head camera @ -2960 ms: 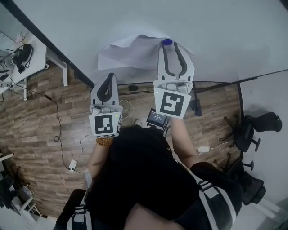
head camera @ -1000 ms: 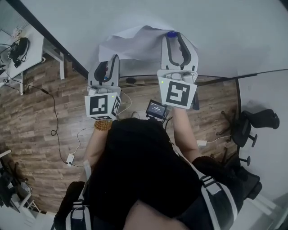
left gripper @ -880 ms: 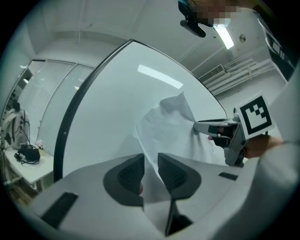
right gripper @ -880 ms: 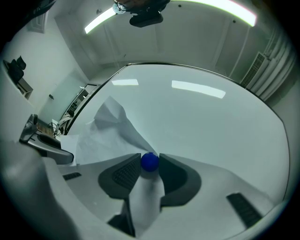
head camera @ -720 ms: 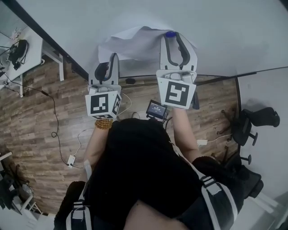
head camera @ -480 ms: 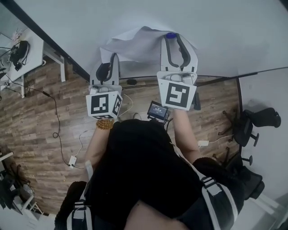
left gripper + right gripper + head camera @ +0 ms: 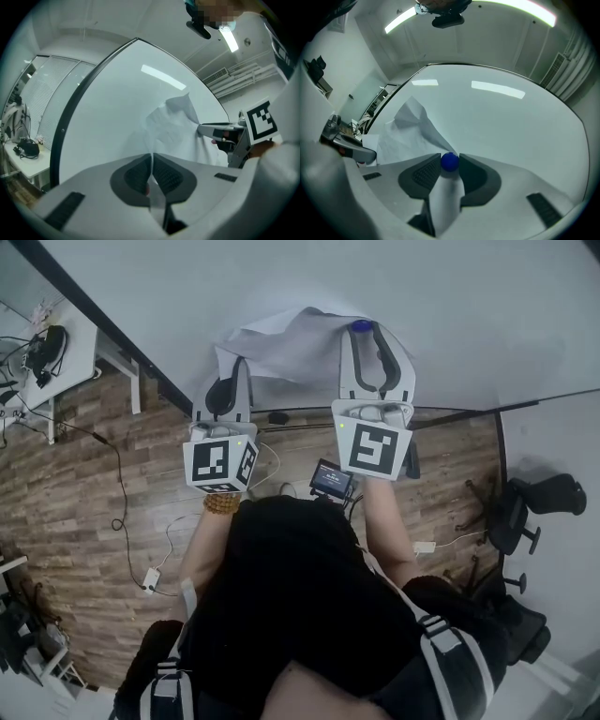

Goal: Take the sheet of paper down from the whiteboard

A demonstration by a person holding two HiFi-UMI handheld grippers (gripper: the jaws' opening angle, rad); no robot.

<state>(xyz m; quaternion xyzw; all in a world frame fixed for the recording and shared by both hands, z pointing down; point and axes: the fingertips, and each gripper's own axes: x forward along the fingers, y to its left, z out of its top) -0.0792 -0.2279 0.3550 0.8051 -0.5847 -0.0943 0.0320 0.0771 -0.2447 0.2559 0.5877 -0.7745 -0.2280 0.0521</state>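
Jaws: left gripper [image 7: 152, 158] closing on paper [image 7: 173, 131] edge; right gripper [image 7: 366, 334] pinching magnet [image 7: 450, 161]. Paper likely behaving light, limp, tearable; edge grip suiting it.

We count one whiteboard [image 7: 469, 296]. On it we count one sheet of paper [image 7: 281, 343] and one blue magnet [image 7: 361, 326].

We count two grippers: the left gripper [image 7: 241, 364], its jaws closing with the paper between them, and the right gripper [image 7: 364, 337]. That makes two marker cubes, a left cube [image 7: 220, 463] and a right cube [image 7: 375, 448].

We count one bead bracelet [image 7: 222, 504] and one small screen [image 7: 330, 479].

We count two black chairs, a near chair [image 7: 520, 626] and a far chair [image 7: 534, 501].

We count two white plug boxes, a left box [image 7: 150, 579] and a right box [image 7: 424, 547].

We count one white desk [image 7: 66, 362].
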